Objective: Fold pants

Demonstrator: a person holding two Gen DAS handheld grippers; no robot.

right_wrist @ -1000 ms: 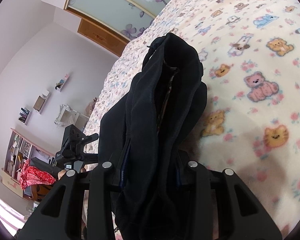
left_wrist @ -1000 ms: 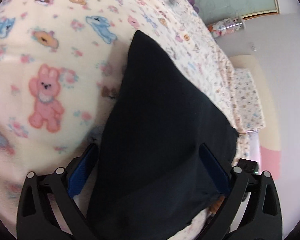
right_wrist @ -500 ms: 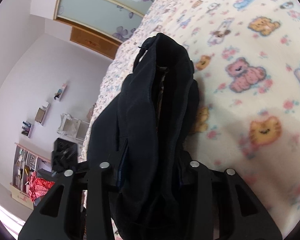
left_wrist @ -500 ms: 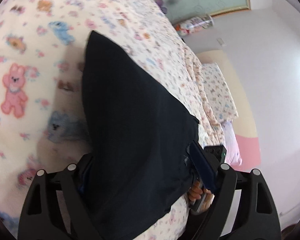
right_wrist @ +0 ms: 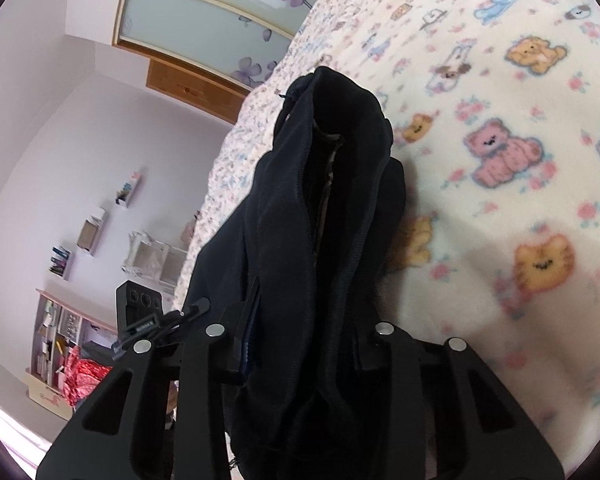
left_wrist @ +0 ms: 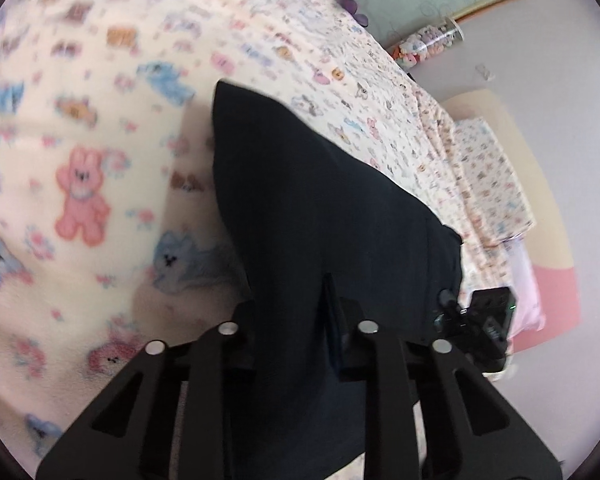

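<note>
The black pants are held up off the bed and hang over both grippers. My left gripper is shut on one edge of the cloth, which covers its fingertips. In the right wrist view the pants show as a thick bunched fold with a pale inner lining. My right gripper is shut on that bunch, fingertips buried in cloth. The other gripper's body shows at the right of the left wrist view, close beside the cloth.
A cream blanket with cartoon animals covers the bed under the pants. A pillow and headboard lie at the far right. Wall shelves and a bookcase stand beyond the bed edge.
My left gripper has closed from wide open onto the pants edge. The pants have been lifted and shifted slightly. My right gripper has stayed shut on the bunch.
</note>
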